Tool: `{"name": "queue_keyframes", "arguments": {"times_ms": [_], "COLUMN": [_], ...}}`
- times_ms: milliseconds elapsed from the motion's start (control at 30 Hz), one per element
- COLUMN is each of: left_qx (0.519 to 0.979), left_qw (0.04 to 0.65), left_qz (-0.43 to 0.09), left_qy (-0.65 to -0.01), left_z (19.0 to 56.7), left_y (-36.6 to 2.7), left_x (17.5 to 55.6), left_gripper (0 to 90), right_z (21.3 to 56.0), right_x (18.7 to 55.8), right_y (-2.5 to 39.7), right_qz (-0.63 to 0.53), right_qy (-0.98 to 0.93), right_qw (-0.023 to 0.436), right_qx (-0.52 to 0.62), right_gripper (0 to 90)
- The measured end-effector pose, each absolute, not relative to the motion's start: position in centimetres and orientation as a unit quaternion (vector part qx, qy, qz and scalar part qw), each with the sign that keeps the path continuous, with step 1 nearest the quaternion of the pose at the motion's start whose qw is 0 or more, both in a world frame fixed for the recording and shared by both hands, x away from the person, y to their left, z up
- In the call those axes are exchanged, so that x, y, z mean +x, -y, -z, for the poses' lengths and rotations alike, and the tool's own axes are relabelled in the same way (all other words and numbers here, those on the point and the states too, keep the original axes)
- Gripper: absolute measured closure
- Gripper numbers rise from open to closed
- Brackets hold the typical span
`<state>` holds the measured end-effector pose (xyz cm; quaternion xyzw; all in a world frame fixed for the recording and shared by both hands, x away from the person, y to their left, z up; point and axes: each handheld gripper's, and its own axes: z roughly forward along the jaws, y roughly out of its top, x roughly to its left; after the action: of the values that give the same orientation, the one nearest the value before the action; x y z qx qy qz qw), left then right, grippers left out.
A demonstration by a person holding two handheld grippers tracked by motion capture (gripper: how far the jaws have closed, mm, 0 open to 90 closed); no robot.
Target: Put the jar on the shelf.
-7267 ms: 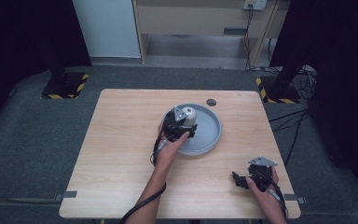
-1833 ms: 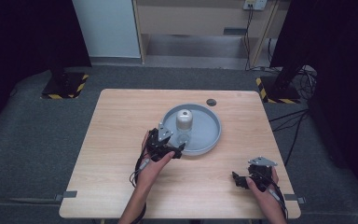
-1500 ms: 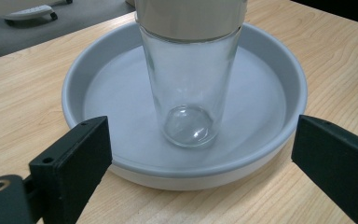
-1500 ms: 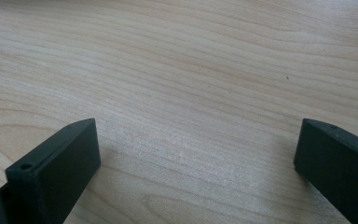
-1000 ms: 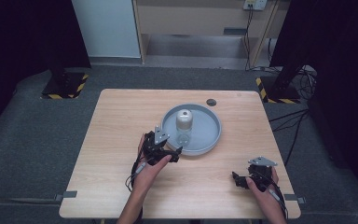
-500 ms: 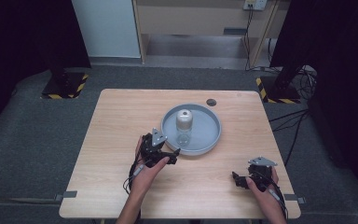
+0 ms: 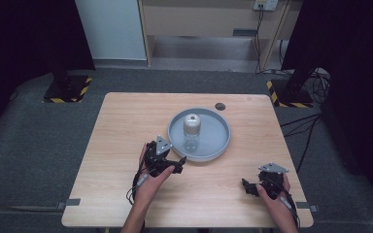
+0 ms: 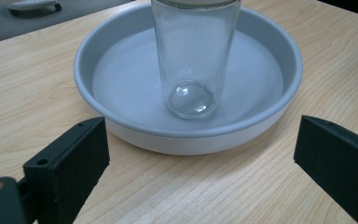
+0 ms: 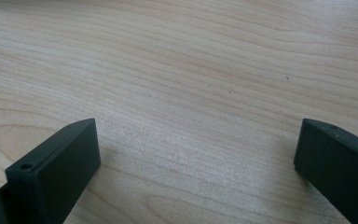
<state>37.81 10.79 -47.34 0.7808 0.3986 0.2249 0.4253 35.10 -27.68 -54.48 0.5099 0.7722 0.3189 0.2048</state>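
The left gripper (image 7: 174, 164) has drawn back from the grey tray (image 7: 221, 143) toward the near edge of the table (image 7: 121, 126); 7.3 s ago it stood over the tray at the glass jar (image 7: 192, 130), and in each later frame it sits a little farther off, now on the bare wood just outside the tray's near-left rim; its jaws stand wide apart and hold nothing, pointing at the tray. The jar stays upright in the middle of the tray, capped with a pale lid, with the tray itself unmoved near the table's far edge, right of centre; in the left gripper view the jar (image 8: 193, 56) rises clear and empty from the tray floor (image 8: 256, 70). The right gripper (image 7: 252, 187) has not shifted, resting by the near right corner; its jaws are likewise spread, with plain wood (image 9: 191, 93) between them. A small dark disc (image 7: 220, 106) lies beyond the tray near the far edge.
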Motion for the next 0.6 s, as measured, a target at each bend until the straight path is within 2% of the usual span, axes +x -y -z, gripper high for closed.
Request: {"name": "queue_keyframes", "arguments": {"times_ms": [600], "left_qx": [0.78], "left_qw": [0.422], "left_qz": [-0.22], "left_qy": [-0.407], "left_z": [47.56], "left_y": [-11.55], "left_x": [37.17], "left_gripper": [2.3], "right_z": [54.48], "right_x": [35.11], "right_y": [27.68], "right_qz": [-0.319], "right_qy": [-0.772], "right_qw": [0.205], "right_qx": [0.51], "right_gripper": [0.3]}}
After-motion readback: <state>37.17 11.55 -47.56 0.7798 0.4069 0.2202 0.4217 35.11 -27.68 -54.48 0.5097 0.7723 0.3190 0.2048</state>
